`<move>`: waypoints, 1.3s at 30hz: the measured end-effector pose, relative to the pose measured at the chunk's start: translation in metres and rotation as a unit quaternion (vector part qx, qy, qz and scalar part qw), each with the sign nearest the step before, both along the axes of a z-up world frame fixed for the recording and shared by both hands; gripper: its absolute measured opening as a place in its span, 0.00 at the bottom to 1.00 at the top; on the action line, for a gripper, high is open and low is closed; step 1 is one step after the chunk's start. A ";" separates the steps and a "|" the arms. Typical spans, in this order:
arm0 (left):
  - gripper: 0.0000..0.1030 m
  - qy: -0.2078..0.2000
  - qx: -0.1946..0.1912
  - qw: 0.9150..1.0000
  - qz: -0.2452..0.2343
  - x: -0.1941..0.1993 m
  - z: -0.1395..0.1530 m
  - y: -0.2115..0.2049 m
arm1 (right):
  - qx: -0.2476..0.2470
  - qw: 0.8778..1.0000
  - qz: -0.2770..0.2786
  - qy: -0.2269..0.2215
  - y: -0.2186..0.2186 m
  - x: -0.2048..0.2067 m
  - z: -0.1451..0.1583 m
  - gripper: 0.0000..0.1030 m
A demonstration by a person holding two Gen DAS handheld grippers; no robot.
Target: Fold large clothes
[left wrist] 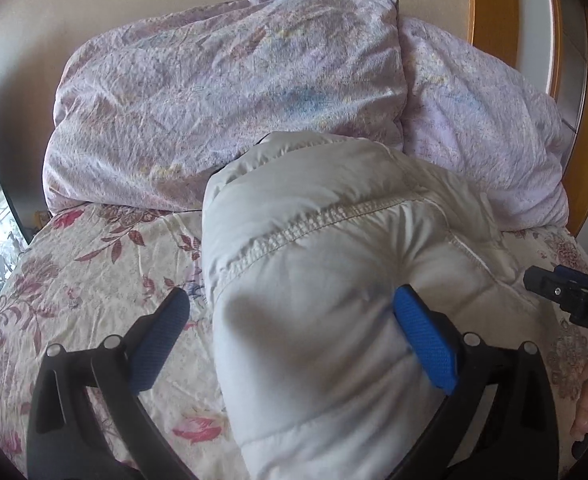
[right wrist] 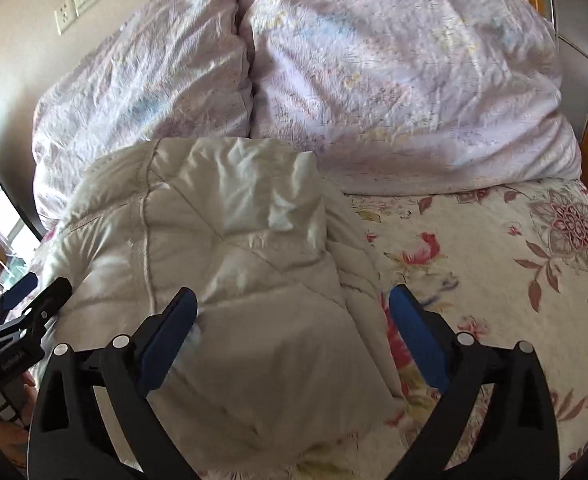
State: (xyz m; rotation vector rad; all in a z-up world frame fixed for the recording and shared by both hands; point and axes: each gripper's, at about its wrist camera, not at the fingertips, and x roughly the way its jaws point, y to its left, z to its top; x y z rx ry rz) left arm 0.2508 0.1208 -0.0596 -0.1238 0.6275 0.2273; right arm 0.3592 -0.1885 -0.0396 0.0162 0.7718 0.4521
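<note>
The folded white padded jacket (right wrist: pixel 230 240) is lying on the bed (right wrist: pixel 494 248), lengthwise toward the pillows (right wrist: pixel 394 92), directly beneath both wide-open tongs, the right tongs (right wrist: pixel 292 320) probably nearer than the left tongs (left wrist: pixel 290 320), neither gripping anything.

A big bed with a cream bedspread (right wrist: pixel 494 264) covered in pink and red flowers is carrying everything. A puffy white quilted coat (right wrist: pixel 230 248), folded into a thick bundle, is lying right on the flowery cover near the front. Behind the coat, a fat, crumpled pale purple duvet (right wrist: pixel 394 92) is sitting on the bed, piled up in two soft lumps side by side against the wall. The far end of the coat is touching the duvet. The flowery cover is showing on both sides of the coat.
</note>
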 end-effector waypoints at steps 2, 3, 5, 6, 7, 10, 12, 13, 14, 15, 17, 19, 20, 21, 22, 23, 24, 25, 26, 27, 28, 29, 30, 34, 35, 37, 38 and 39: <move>0.98 0.001 -0.004 1.000 -0.005 -0.013 0.004 -0.001 | 0.004 1.000 -0.002 0.009 -0.010 -0.008 0.002 0.97; 0.98 0.002 -0.007 1.000 -0.008 -0.021 0.006 -0.002 | 0.007 1.000 -0.003 0.014 -0.015 -0.012 0.002 0.98; 0.98 -0.002 -0.012 1.000 -0.009 -0.039 0.011 -0.003 | 0.012 1.000 -0.007 0.027 -0.024 -0.020 0.004 0.99; 0.98 -0.001 -0.012 1.000 -0.006 -0.047 0.013 -0.004 | 0.016 0.999 -0.010 0.033 -0.029 -0.025 0.005 0.99; 0.98 0.002 -0.013 1.000 -0.001 -0.055 0.014 -0.004 | 0.023 0.999 -0.012 0.038 -0.034 -0.030 0.005 0.99; 0.98 0.010 -0.019 1.000 0.016 -0.078 0.017 -0.004 | 0.044 0.998 -0.015 0.049 -0.051 -0.047 0.005 0.99; 0.98 0.015 -0.023 1.000 0.014 -0.093 0.017 -0.007 | 0.053 0.997 -0.017 0.058 -0.059 -0.058 0.004 0.99; 0.98 0.015 -0.022 1.000 0.012 -0.100 0.016 -0.010 | 0.057 0.996 -0.017 0.062 -0.063 -0.062 0.004 0.99; 0.98 0.015 -0.020 1.000 0.007 -0.108 0.016 -0.014 | 0.062 0.996 -0.016 0.065 -0.067 -0.069 0.003 0.99; 0.98 0.016 -0.018 1.000 0.001 -0.116 0.015 -0.018 | 0.064 0.996 -0.015 0.067 -0.069 -0.075 0.003 0.99; 0.98 0.016 -0.009 1.000 -0.004 -0.128 0.014 -0.027 | 0.056 0.996 -0.012 0.066 -0.072 -0.087 0.003 0.99; 0.98 0.022 -0.002 1.000 -0.003 -0.140 0.012 -0.037 | 0.047 0.997 -0.012 0.061 -0.073 -0.101 0.003 0.99; 0.98 0.023 -0.005 1.000 -0.009 -0.146 0.012 -0.040 | 0.045 0.997 -0.010 0.059 -0.073 -0.106 0.004 0.99; 0.98 0.022 -0.012 1.000 -0.014 -0.151 0.010 -0.043 | 0.045 0.997 -0.009 0.058 -0.074 -0.113 0.004 0.99; 0.98 0.023 -0.021 0.999 -0.018 -0.154 0.009 -0.044 | 0.044 0.997 -0.009 0.057 -0.074 -0.118 0.004 0.99; 0.98 0.023 -0.028 0.999 -0.020 -0.158 0.009 -0.045 | 0.044 0.997 -0.008 0.055 -0.075 -0.124 0.005 0.99; 0.98 0.022 -0.034 0.999 -0.022 -0.161 0.008 -0.047 | 0.046 0.998 -0.007 0.052 -0.075 -0.129 0.005 0.99; 0.98 0.023 -0.034 0.999 -0.020 -0.164 0.008 -0.048 | 0.046 0.998 -0.008 0.048 -0.076 -0.133 0.006 0.99; 0.98 0.024 -0.032 0.999 -0.016 -0.166 0.008 -0.049 | 0.043 0.998 -0.010 0.044 -0.076 -0.137 0.006 0.99; 0.98 0.029 -0.031 0.999 -0.015 -0.167 0.008 -0.050 | 0.038 0.998 -0.013 0.043 -0.077 -0.140 0.007 0.99; 0.98 0.035 -0.032 0.999 -0.015 -0.168 0.008 -0.051 | 0.033 0.998 -0.014 0.044 -0.077 -0.141 0.008 0.99; 0.98 0.040 -0.036 0.998 -0.016 -0.169 0.008 -0.051 | 0.027 0.998 -0.014 0.048 -0.077 -0.143 0.009 0.99; 0.98 0.044 -0.044 0.998 -0.018 -0.170 0.009 -0.051 | 0.025 0.998 -0.012 0.053 -0.077 -0.145 0.010 0.99; 0.98 0.051 -0.062 0.997 -0.019 -0.177 0.016 -0.049 | 0.020 0.999 -0.001 0.046 -0.077 -0.159 0.020 0.99; 0.98 0.052 -0.066 0.996 -0.019 -0.178 0.017 -0.049 | 0.019 0.999 0.002 0.045 -0.077 -0.162 0.022 0.99; 0.98 0.058 -0.069 0.996 -0.020 -0.180 0.021 -0.050 | 0.019 0.999 0.004 0.050 -0.076 -0.166 0.025 0.99; 0.98 0.063 -0.069 0.995 -0.021 -0.181 0.022 -0.051 | 0.017 0.998 0.004 0.055 -0.076 -0.168 0.026 0.99; 0.98 0.064 -0.068 0.995 -0.022 -0.182 0.024 -0.053 | 0.017 0.998 0.004 0.059 -0.076 -0.169 0.026 0.99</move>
